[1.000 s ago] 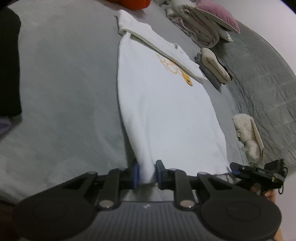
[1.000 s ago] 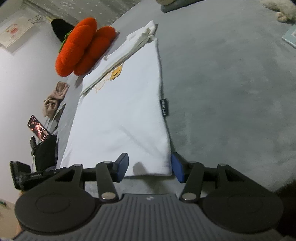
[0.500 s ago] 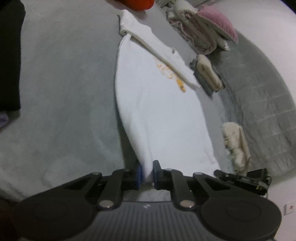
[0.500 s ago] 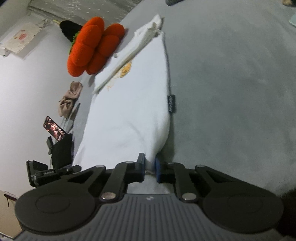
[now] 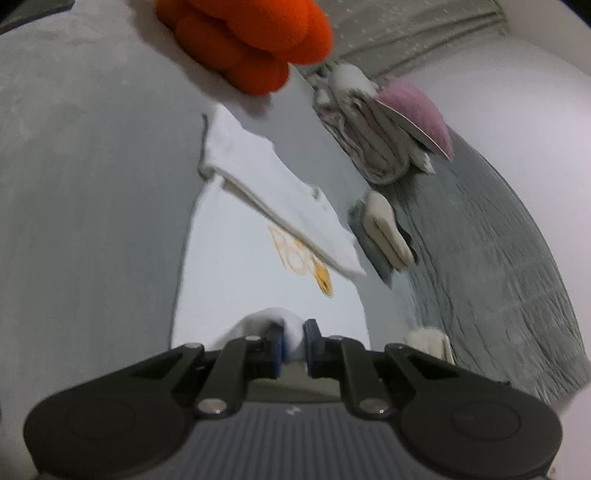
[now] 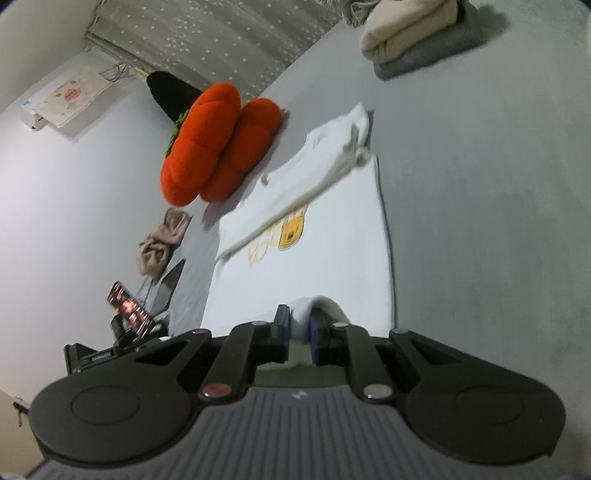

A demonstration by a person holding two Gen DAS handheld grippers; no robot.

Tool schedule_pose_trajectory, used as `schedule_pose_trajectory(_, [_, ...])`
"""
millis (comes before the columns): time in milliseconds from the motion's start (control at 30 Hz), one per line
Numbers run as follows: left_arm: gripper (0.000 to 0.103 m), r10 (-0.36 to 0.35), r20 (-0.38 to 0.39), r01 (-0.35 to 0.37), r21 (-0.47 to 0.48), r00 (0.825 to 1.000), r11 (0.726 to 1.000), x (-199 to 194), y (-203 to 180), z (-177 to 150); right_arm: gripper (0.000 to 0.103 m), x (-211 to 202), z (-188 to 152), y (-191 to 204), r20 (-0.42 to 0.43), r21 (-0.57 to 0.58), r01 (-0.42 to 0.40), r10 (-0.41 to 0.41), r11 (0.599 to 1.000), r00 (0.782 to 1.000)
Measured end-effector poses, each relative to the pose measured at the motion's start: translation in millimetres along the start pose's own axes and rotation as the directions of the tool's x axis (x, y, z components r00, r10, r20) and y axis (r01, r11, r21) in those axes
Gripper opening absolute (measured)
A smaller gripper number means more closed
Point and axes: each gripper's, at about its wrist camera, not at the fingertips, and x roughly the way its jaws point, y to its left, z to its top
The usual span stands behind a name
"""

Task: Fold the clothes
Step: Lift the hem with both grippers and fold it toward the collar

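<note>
A: Gripping the near hem of the white shirt (image 5: pixel 229 266), one corner in each tool: my left tool (image 5: pixel 293 345) is clamped on a bunch of the fabric, and my right tool (image 6: pixel 298 334) is pinched on the other corner.

B: Where does the shirt lie?

A: Flat on the grey bed (image 6: pixel 498 221), running away from me, with the hem bunched up at my tools. Farther along, a sleeve (image 6: pixel 295 192) is already folded in across the chest, half covering the orange print (image 6: pixel 291 230).

B: So how much is done?

A: I judge the sleeve and side folds are finished. What's left is carrying this hem toward the collar to halve the length, then perhaps one more fold.

B: Anything beyond it?

A: A folded pile (image 6: pixel 413 33) sits well apart, likely finished pieces, and an orange pumpkin cushion (image 6: pixel 218 144) just past the collar.
</note>
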Motion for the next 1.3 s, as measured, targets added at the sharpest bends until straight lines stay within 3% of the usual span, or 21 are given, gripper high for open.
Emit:
schedule_pose_trajectory(200, [0.012, 0.083, 0.019, -0.083, -0.019, 0.996, 0.996, 35, 6, 30, 0.013, 37, 35, -11, 0.000, 0.030, 0.055, -0.055, 0.998, 0.999])
schedule_pose_trajectory(400, [0.012, 0.110, 0.042, -0.109, -0.031, 0.993, 0.994, 55, 21, 39, 0.014, 66, 51, -37, -0.011, 0.089, 0.088, -0.087, 0.992, 0.996])
schedule_pose_trajectory(733, [0.013, 0.096, 0.081, -0.089, -0.089, 0.992, 0.992, 70, 24, 53, 0.018, 70, 59, -60, 0.045, 0.256, 0.007, -0.020, 0.967, 0.999])
schedule_pose_trajectory(833, [0.017, 0.089, 0.119, -0.076, -0.108, 0.989, 0.991, 67, 23, 58, 0.022, 67, 65, -60, 0.092, 0.291, -0.012, -0.016, 0.957, 0.996])
schedule_pose_trajectory(867, [0.025, 0.099, 0.145, -0.085, -0.099, 0.984, 0.991, 64, 20, 59, 0.029, 65, 68, -60, 0.119, 0.294, -0.016, -0.020, 0.956, 0.993])
schedule_pose_trajectory(900, [0.035, 0.123, 0.180, -0.110, -0.081, 0.976, 0.991, 58, 17, 60, 0.044, 62, 70, -59, 0.147, 0.292, -0.020, -0.025, 0.956, 0.989])
schedule_pose_trajectory(933, [0.038, 0.149, 0.216, -0.139, -0.061, 0.965, 0.988, 53, 15, 61, 0.049, 59, 72, -58, 0.167, 0.287, -0.018, -0.031, 0.958, 0.985])
schedule_pose_trajectory(1000, [0.039, 0.191, 0.274, -0.190, -0.031, 0.942, 0.981, 43, 10, 62, 0.050, 53, 75, -56, 0.195, 0.269, -0.006, -0.048, 0.963, 0.980])
schedule_pose_trajectory(1167, [0.039, 0.243, 0.296, -0.273, 0.065, 0.924, 0.960, 39, -1, 62, 0.050, 49, 75, -37, 0.204, 0.146, 0.099, -0.128, 0.984, 0.970])
schedule_pose_trajectory(1300, [0.039, 0.307, 0.285, -0.373, 0.219, 0.908, 0.902, 56, -19, 54, 0.050, 60, 67, -19, 0.206, -0.008, 0.223, -0.217, 0.975, 0.954])
